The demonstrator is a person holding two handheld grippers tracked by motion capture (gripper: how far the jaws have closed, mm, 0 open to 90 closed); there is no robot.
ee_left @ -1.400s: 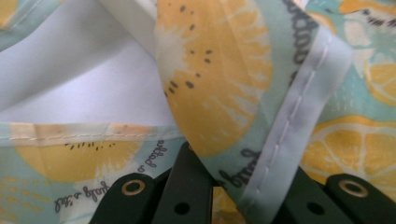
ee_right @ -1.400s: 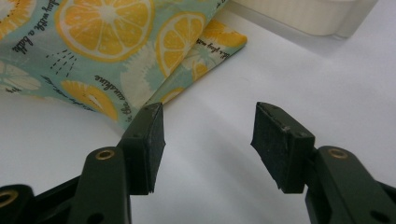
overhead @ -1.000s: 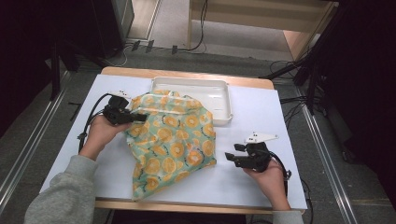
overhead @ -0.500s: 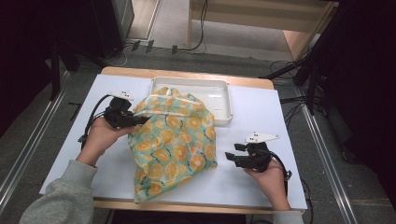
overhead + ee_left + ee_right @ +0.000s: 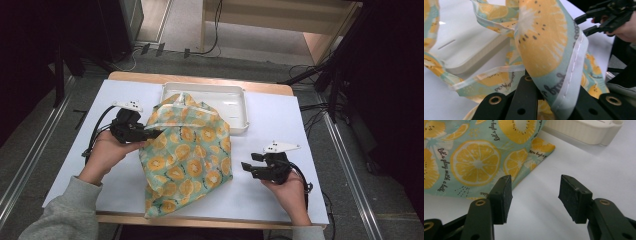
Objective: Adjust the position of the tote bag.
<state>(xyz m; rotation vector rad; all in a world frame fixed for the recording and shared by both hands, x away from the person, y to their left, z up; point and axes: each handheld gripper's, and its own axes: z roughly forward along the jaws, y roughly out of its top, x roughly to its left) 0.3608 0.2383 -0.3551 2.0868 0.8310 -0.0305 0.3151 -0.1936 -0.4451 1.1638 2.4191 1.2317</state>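
White tabletop (image 5: 280, 125) fills my working area, and nearest me my right gripper (image 5: 248, 167) rests on it with its jaws standing apart and empty, just beside the lemon-print cloth (image 5: 187, 150). My left gripper (image 5: 150, 134) is clamped on the cloth's hemmed edge, lifting that side off the table. Farther back, the cloth's top corner drapes over the cream tray (image 5: 235, 97).

- white table top (image 5: 280, 195), wooden edge at far side
- shallow white tray (image 5: 235, 97) at table's far middle, bare inside
- black cables (image 5: 215, 30) on grey floor beyond table
- metal rails (image 5: 30, 155) on floor left and right
- light wooden furniture (image 5: 280, 15) at top
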